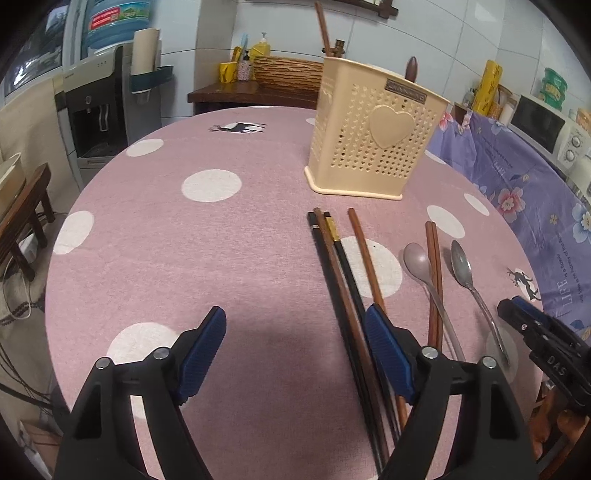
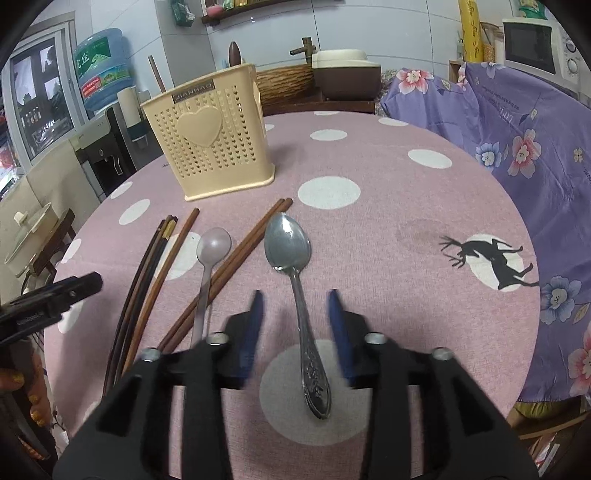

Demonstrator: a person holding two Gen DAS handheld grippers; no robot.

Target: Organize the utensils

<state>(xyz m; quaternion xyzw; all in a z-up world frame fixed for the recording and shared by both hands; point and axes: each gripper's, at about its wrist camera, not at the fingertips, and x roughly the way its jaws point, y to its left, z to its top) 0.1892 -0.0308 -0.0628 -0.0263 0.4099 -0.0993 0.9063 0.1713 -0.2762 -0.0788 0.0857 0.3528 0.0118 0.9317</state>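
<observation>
A cream perforated utensil holder [image 1: 373, 136] [image 2: 210, 144] stands at the far side of the pink dotted table [image 1: 166, 251], with a brown chopstick [image 1: 323, 26] upright in it. Several dark and brown chopsticks [image 1: 340, 277] [image 2: 147, 280], a pale spoon [image 1: 417, 258] [image 2: 213, 243] and a metal spoon [image 1: 461, 266] [image 2: 288, 243] lie flat in front of it. My left gripper [image 1: 295, 314] is open over bare cloth, its right finger above the chopsticks. My right gripper [image 2: 296, 295] is open, and the metal spoon's handle lies between its pads without touching them.
A purple floral cloth [image 2: 517, 129] hangs past the table's right edge, with a microwave [image 2: 532, 44] behind it. A water dispenser [image 1: 96, 107] and a wooden stool [image 1: 26, 206] stand to the left. A person's hand [image 2: 33, 395] shows at the lower left.
</observation>
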